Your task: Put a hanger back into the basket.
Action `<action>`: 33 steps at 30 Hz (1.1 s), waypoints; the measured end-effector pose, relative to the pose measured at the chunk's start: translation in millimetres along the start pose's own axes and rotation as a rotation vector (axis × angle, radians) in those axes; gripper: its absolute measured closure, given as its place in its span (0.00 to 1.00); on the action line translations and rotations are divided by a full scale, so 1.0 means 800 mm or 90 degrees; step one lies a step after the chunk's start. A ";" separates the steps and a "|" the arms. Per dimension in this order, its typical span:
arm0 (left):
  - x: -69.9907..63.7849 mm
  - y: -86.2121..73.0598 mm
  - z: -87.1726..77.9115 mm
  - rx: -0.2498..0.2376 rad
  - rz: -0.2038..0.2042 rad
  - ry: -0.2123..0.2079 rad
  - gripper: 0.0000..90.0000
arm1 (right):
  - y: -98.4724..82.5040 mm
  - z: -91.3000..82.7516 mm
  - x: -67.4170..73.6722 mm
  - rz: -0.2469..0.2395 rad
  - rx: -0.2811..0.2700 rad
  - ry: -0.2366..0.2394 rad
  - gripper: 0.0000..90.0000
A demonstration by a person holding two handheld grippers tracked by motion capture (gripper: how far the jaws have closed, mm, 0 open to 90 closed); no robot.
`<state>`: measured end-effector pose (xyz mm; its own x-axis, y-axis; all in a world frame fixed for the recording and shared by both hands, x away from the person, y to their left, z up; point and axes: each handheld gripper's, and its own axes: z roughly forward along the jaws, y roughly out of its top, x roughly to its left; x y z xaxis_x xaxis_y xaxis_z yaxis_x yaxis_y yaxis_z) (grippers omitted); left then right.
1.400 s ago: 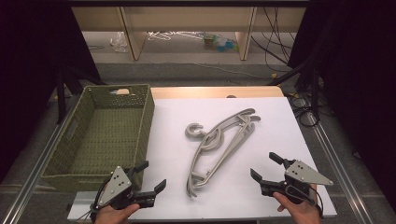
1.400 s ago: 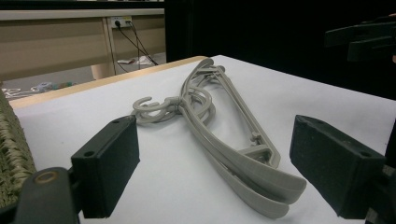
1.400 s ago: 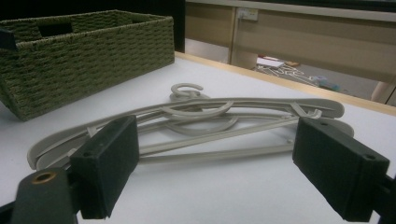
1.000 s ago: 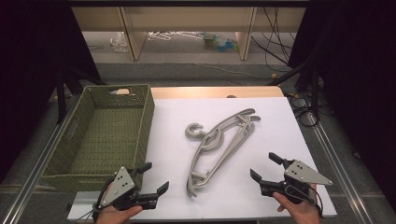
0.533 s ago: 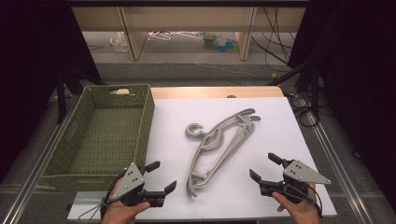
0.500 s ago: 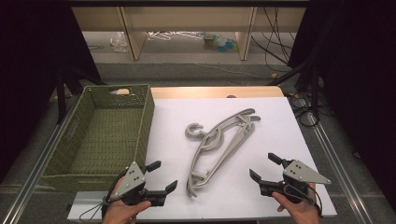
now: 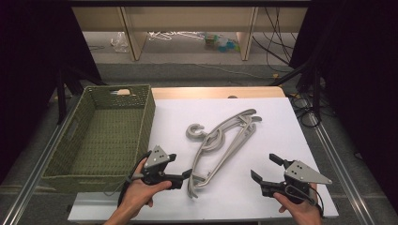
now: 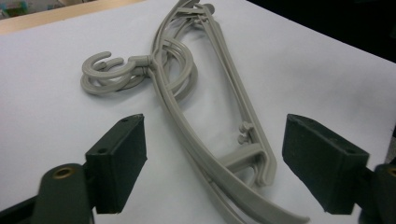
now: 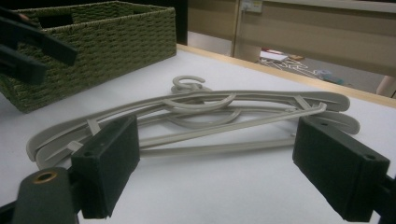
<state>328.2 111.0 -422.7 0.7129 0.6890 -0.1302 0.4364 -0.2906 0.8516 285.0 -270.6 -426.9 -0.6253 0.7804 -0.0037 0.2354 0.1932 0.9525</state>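
A stack of grey plastic hangers [image 7: 220, 147] lies slantwise on the white table top, hooks toward the basket. My left gripper [image 7: 180, 166] is open just left of the stack's near end. In the left gripper view the hangers [image 8: 187, 93] run up between the two spread jaws, and the near end lies between the pads [image 8: 119, 165]. My right gripper [image 7: 264, 166] is open near the front right, apart from the stack. In the right gripper view the hangers [image 9: 201, 112] lie ahead of its wide jaws, untouched.
A green woven basket [image 7: 149, 112] stands at the left of the table, also seen as the basket [image 9: 107, 37] in the right gripper view. The white table top [image 7: 286, 122] is bare at the right. Shelving and floor clutter lie beyond the far edge.
My left gripper has moved right, from the front left corner to the near end of the hangers. The right gripper and the hangers have stayed put.
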 end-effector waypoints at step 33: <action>0.039 0.036 0.155 0.205 0.007 0.056 0.60 | -0.001 0.004 -0.001 0.005 0.008 0.017 0.18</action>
<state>430.9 41.8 -465.1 0.6744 0.7355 -0.0652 0.5901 -0.4837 0.6464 287.4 -269.4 -428.6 -0.6424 0.7663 0.0119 0.2493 0.1942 0.9487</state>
